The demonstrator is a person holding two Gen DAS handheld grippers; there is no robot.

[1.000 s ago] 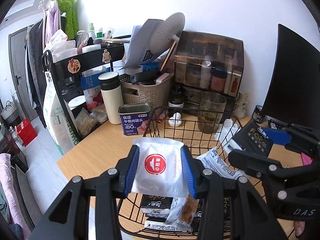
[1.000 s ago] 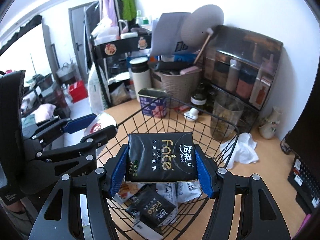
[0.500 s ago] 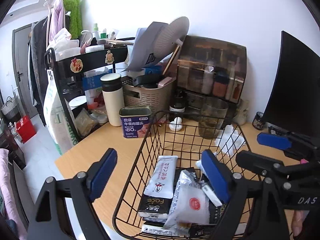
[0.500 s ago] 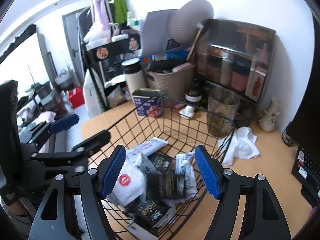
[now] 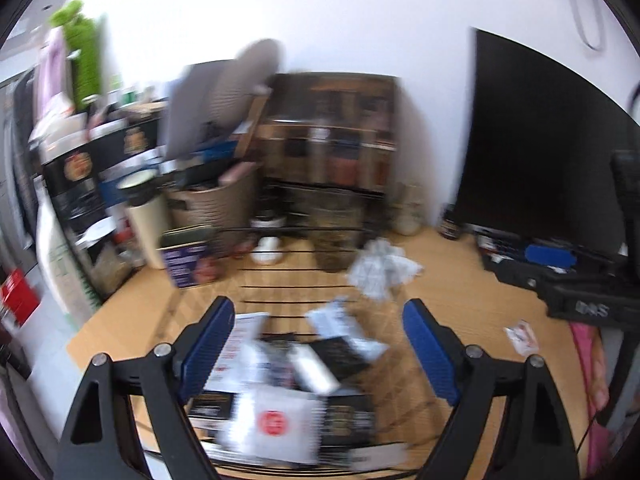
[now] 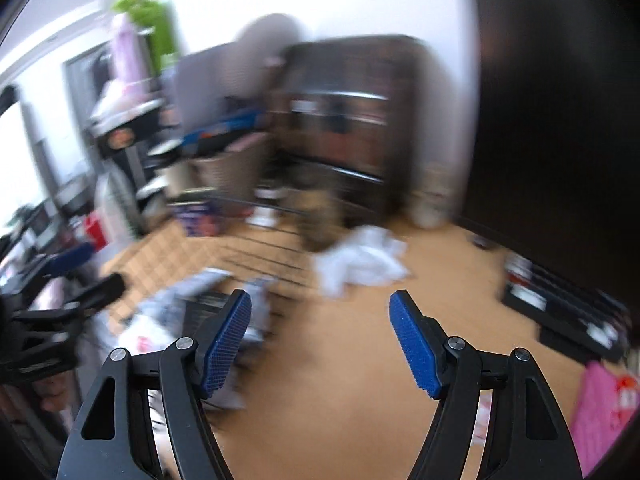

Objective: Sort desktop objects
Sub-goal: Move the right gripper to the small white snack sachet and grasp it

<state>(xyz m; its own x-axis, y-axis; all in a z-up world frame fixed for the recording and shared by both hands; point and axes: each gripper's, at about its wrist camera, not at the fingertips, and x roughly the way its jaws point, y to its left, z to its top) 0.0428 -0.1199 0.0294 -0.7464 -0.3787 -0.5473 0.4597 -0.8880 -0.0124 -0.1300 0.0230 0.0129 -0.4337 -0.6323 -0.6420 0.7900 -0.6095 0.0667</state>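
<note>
A black wire basket [image 5: 304, 232] stands on the wooden desk and holds several packets, among them a white pouch with a red logo [image 5: 276, 424] and black tissue packs [image 5: 340, 352]. My left gripper [image 5: 318, 332] is open and empty above the basket. My right gripper [image 6: 320, 328] is open and empty over bare desk to the right of the basket [image 6: 256, 248]; it also shows at the right of the left wrist view [image 5: 560, 272]. A small white packet [image 5: 522, 334] lies on the desk right of the basket. Both views are blurred.
A crumpled white tissue [image 5: 380, 268] lies by the basket's far right corner. A blue tin [image 5: 188, 260], a thermos, a woven basket and a brown organizer [image 5: 332, 136] crowd the back. A black monitor [image 5: 540, 140] and keyboard [image 6: 560, 300] are at the right. Something pink [image 6: 600, 400] lies at the front right.
Both grippers opened and dropped the white pouch and the black tissue pack into the basket. Since then both have swung to the right, the right one clear of the basket.
</note>
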